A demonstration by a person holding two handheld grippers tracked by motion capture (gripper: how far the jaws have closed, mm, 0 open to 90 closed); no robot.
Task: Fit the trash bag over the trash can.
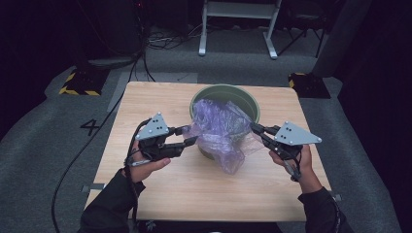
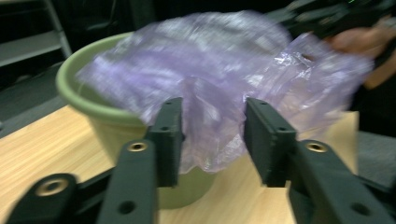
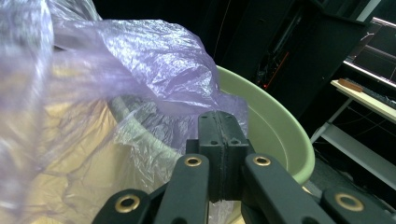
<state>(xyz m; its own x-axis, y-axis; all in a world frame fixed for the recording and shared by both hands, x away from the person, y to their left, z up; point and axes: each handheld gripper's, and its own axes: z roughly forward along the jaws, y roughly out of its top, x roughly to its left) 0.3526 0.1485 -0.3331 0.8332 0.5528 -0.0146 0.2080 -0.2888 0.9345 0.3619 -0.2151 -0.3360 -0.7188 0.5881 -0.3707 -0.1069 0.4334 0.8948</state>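
A green plastic pot (image 1: 223, 89) stands at the back middle of the wooden table (image 1: 160, 97). A translucent purple plastic bag (image 1: 218, 128) lies draped over its mouth and hangs down its front. My left gripper (image 1: 190, 135) reaches the bag's left side. In the left gripper view its jaws stand apart around a hanging fold of the bag (image 2: 210, 70), with the pads clear of it and the pot (image 2: 79, 95) behind. My right gripper (image 1: 253, 127) is shut on the bag's right edge. In the right gripper view its jaws (image 3: 219, 121) meet on the film (image 3: 140, 56) beside the pot's rim (image 3: 271, 126).
Bare tabletop lies in front of the pot and to either side of it. Behind the table stand a white-legged frame (image 1: 238, 9) and two yellow-and-black striped bases (image 1: 80, 82), with cables on the grey floor. The person's right hand (image 2: 364, 42) appears far off in the left gripper view.
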